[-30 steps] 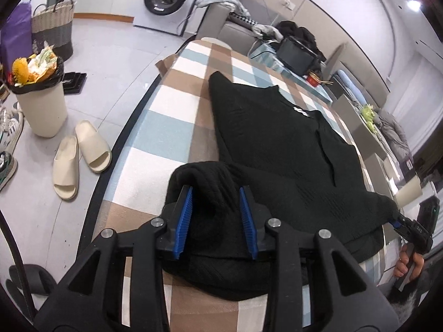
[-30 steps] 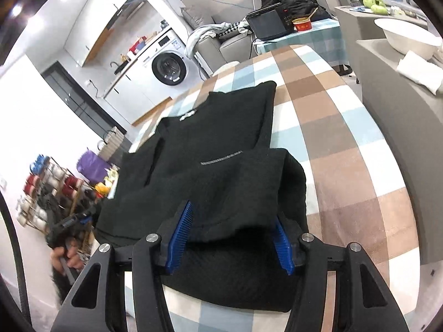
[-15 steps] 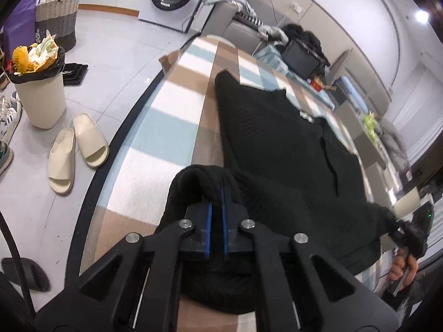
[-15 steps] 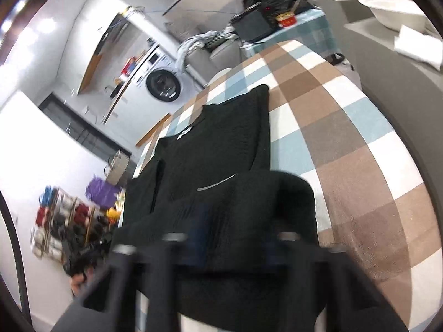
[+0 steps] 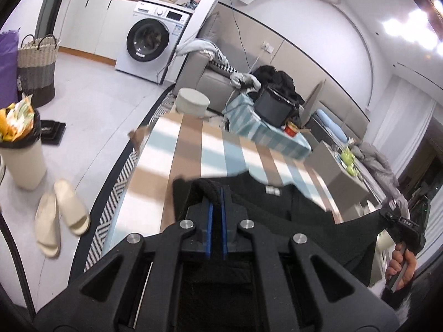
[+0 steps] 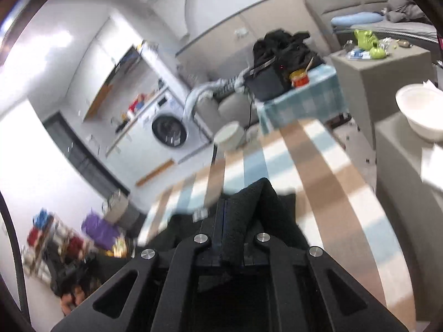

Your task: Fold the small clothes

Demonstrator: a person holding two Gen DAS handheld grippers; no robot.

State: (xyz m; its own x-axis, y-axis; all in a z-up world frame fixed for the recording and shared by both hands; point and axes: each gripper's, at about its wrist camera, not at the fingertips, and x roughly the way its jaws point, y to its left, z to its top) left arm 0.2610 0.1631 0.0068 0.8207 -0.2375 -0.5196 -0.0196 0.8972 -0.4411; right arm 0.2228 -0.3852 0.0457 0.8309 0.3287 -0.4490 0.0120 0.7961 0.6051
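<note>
Both grippers, left (image 5: 216,215) and right (image 6: 223,221), clench a soft, limp black sweater's (image 5: 279,207) hem above the table (image 5: 193,144).

A black knit sweater (image 5: 279,207) is stretched across the frame's lower centre, apparently lifted above a checked table (image 5: 193,149).

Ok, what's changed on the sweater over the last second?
Both hand-held grippers, open around the hem a second ago, have shut on the black sweater: left hand-held gripper, right hand-held gripper. They have lifted the hem and carried it forward toward the collar. The checkered tablecloth is unchanged.
</note>
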